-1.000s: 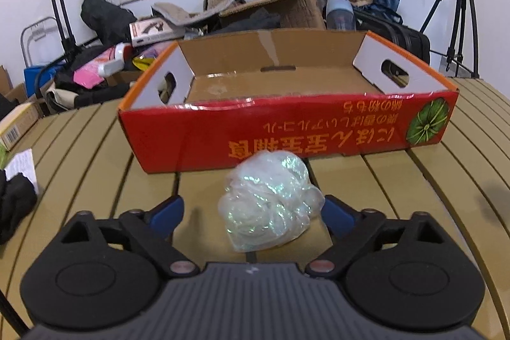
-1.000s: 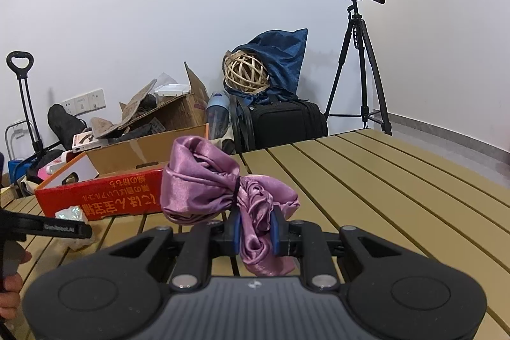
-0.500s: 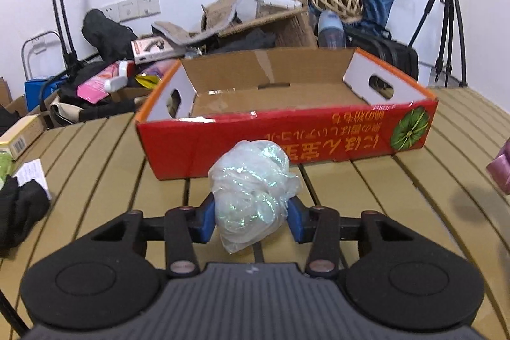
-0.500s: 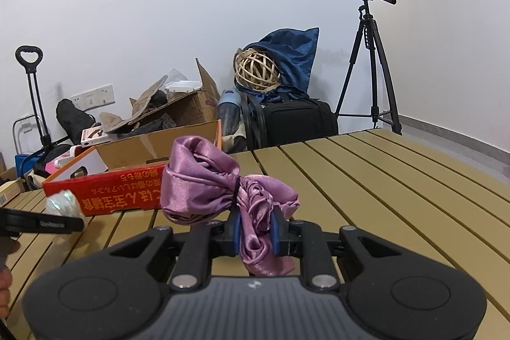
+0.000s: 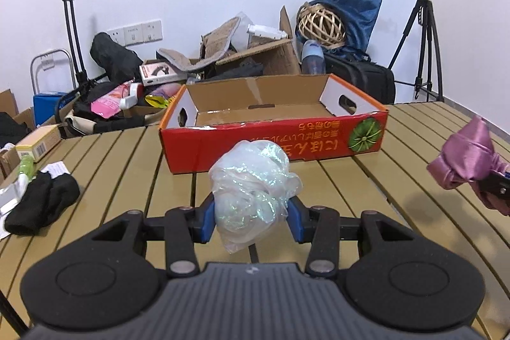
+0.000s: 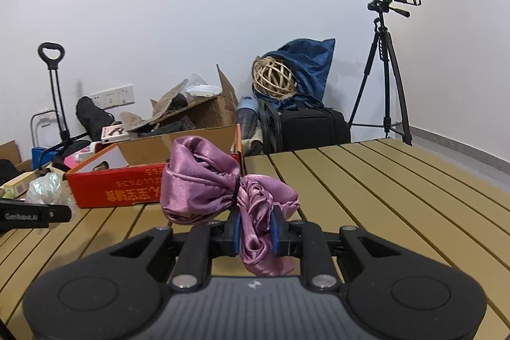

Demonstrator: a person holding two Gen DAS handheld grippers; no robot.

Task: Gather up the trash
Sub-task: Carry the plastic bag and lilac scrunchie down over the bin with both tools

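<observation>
makeshift recording room: camera on tripod (image 5: pixel 427 31), slatted wooden table (image 5: pixel 366 180), bare white wall, clutter pile along it, wall sockets (image 5: pixel 135 32), folding hand trolley (image 5: pixel 68 31).

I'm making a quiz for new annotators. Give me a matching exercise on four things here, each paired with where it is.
1. plastic wad
2. purple cloth
3. black sock
4. red box

a. lying on the table, far left
b. in the right tongs
c. standing open mid-table
d. in the left tongs

Pairs: 1-d, 2-b, 3-a, 4-c
</observation>
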